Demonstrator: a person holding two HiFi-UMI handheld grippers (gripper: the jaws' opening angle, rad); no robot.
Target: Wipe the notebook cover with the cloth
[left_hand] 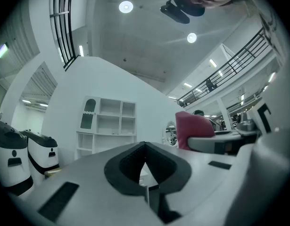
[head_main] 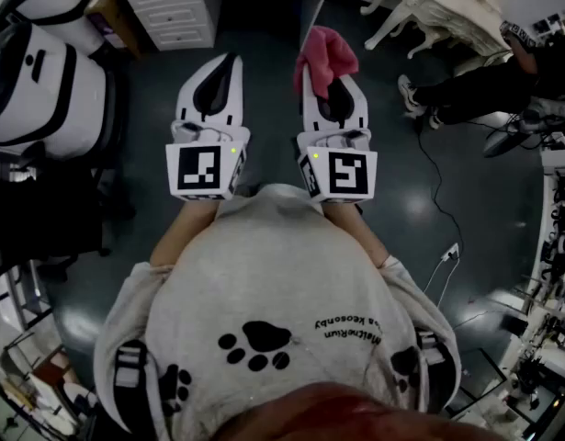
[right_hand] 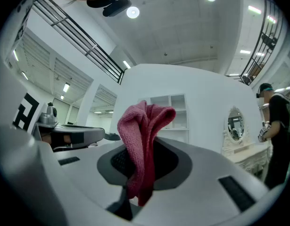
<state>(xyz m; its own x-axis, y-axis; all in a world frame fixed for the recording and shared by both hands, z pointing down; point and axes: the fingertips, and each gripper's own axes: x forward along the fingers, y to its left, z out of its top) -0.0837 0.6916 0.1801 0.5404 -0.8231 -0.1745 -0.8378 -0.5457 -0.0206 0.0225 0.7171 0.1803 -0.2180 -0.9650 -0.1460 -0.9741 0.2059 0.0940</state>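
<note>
A pink-red cloth (head_main: 326, 55) sticks up from the tips of my right gripper (head_main: 330, 70), which is shut on it. In the right gripper view the cloth (right_hand: 144, 135) stands folded between the jaws and hangs down in front of them. My left gripper (head_main: 229, 61) is held level beside it, a hand's width to the left, its jaws closed together with nothing in them. From the left gripper view (left_hand: 145, 147) the cloth (left_hand: 193, 128) shows off to the right. Both grippers point forward over a dark floor. No notebook is in any view.
A white chest of drawers (head_main: 172, 7) stands ahead, and a white ornate table (head_main: 447, 7) to its right. White and black machines (head_main: 43, 81) line the left. A person in black (head_main: 484, 81) is at the right, with a cable (head_main: 438, 191) on the floor.
</note>
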